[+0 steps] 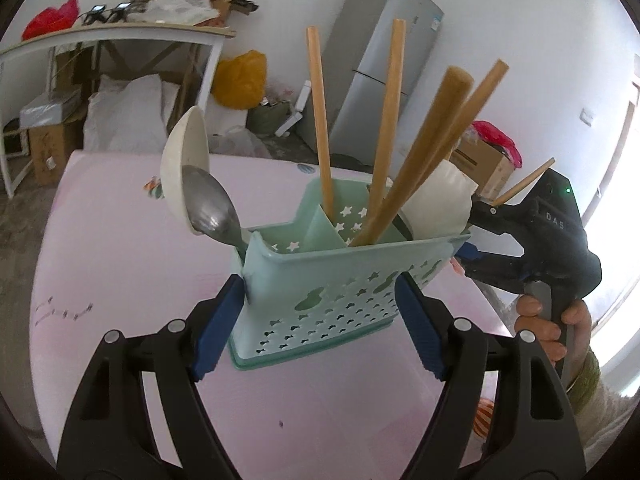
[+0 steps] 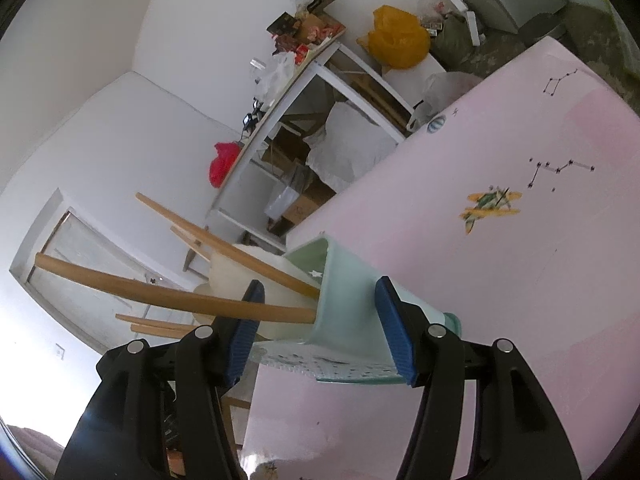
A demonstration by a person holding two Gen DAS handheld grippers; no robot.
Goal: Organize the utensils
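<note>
A mint-green perforated utensil caddy (image 1: 320, 284) stands on the pink table (image 1: 120, 280). It holds several wooden chopsticks (image 1: 320, 120), a thick wooden handle (image 1: 424, 148), a metal spoon (image 1: 208, 208) and white spoons (image 1: 184, 152). My left gripper (image 1: 316, 312) has its blue pads against both sides of the caddy's front wall. My right gripper (image 2: 316, 332) spans the caddy's end (image 2: 348, 304), pads close on either side; it shows at the right in the left wrist view (image 1: 520, 232).
A white shelf table (image 1: 120, 40) with clutter, white bags (image 1: 132, 116), a yellow bag (image 1: 240, 80) and a grey fridge (image 1: 384, 60) stand beyond the table. A cardboard box (image 1: 480, 164) sits at the right. The tablecloth has an airplane print (image 2: 488, 206).
</note>
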